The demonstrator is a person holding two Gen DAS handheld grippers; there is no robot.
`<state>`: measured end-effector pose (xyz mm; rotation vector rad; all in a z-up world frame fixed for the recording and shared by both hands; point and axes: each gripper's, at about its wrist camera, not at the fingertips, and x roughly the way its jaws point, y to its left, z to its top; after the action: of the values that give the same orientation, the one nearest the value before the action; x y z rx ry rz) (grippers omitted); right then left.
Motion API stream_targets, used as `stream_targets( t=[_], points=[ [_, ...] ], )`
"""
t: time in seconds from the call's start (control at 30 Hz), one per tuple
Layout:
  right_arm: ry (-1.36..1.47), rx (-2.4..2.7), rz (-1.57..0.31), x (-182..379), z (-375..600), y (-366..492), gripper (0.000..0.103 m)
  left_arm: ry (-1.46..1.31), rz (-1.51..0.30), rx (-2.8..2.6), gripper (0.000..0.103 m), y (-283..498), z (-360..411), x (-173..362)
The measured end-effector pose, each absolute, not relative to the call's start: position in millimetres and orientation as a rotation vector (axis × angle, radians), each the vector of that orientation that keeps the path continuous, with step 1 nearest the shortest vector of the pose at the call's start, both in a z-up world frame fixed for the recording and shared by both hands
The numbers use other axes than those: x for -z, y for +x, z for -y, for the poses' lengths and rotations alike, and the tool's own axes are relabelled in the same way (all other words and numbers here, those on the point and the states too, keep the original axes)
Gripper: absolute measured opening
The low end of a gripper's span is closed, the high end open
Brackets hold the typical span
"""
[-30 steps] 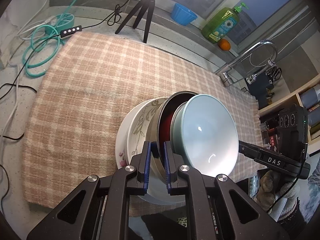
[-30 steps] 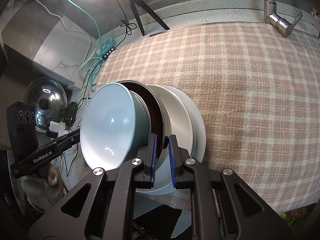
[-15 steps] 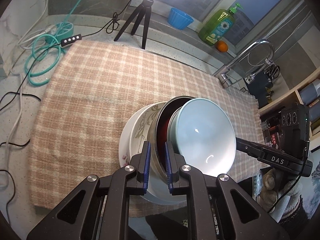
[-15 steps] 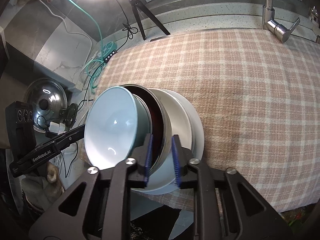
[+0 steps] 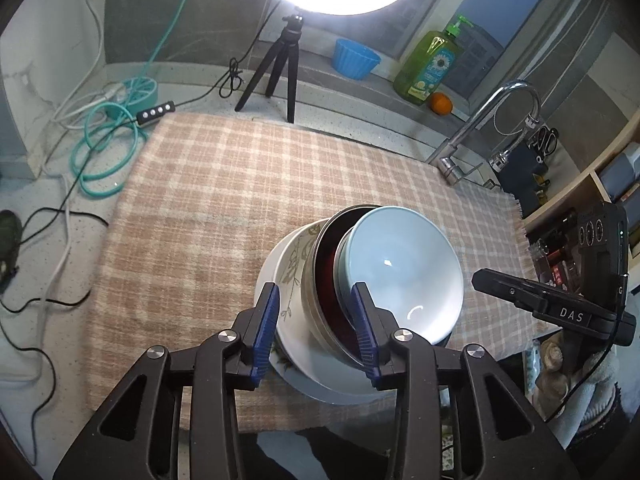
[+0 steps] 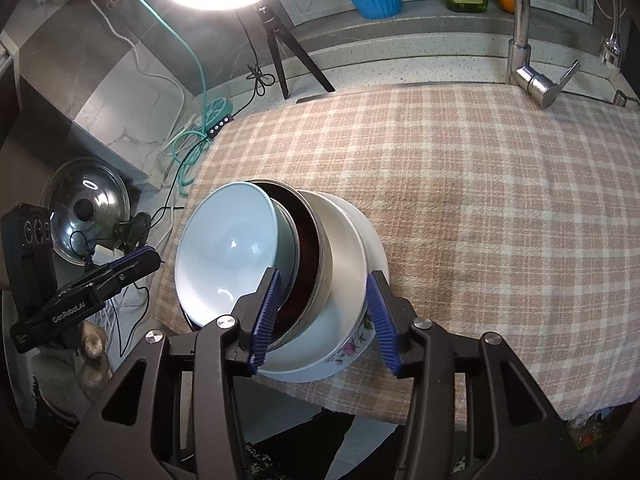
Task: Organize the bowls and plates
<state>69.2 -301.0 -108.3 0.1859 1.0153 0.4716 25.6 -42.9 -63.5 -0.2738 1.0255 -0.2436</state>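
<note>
1. Opening together, both claws had just let go of the steel bowl (image 5: 320, 276): a second earlier each was clenched on its rim, and now the left claw (image 5: 316, 330) and the right claw (image 6: 322, 316) stood released, the jaws having just been opening.
2. The steel bowl's rim lay between each pair of blue pads (image 6: 265, 314), but the pads no longer pressed on it in either view.
3. The dishes sat nested at the near edge of the checked cloth (image 5: 248, 200) on the table: a pale blue bowl (image 5: 400, 268) innermost, the steel bowl with its dark red inside around it, then a floral white bowl (image 6: 344, 272), and a white plate (image 6: 374, 240) at the bottom.
4. The stack leaned; the blue bowl tipped toward the left claw's side in the right wrist view.
5. Judged from this, the stacking step looked finished, since the pile stood without support. The lean and the table edge close by seemed the remaining risk.
</note>
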Motion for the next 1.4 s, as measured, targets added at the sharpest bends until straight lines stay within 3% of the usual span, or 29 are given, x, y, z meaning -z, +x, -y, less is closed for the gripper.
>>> stream_targets(
  t=[0.1,0.17,0.27,0.37,0.53,0.83,0.9,1.4],
  points=[
    [0.171,-0.463,-0.989,102,302,63,0.049,-0.241,-0.999,0.232,0.041,21,46,56],
    [0.164,-0.455,-0.964,97,302,57,0.055,-0.213,-0.978,0.220,0.051,17,47,52],
    [0.143,-0.434,-0.922,90,303,47,0.061,-0.178,-0.952,0.200,0.053,11,48,45],
    [0.118,-0.426,-0.883,82,301,39,0.067,-0.170,-0.931,0.182,0.064,6,48,39],
    [0.084,-0.401,-0.818,69,299,26,0.078,-0.117,-0.882,0.142,0.072,-5,54,26],
    [0.018,-0.361,-0.713,51,297,-3,0.088,-0.044,-0.834,0.102,0.072,-23,64,11],
    [0.028,-0.360,-0.704,49,299,-6,0.095,-0.040,-0.827,0.097,0.072,-24,65,8],
    [0.046,-0.345,-0.697,47,302,-9,0.096,-0.038,-0.804,0.096,0.072,-30,69,0]
  ],
)
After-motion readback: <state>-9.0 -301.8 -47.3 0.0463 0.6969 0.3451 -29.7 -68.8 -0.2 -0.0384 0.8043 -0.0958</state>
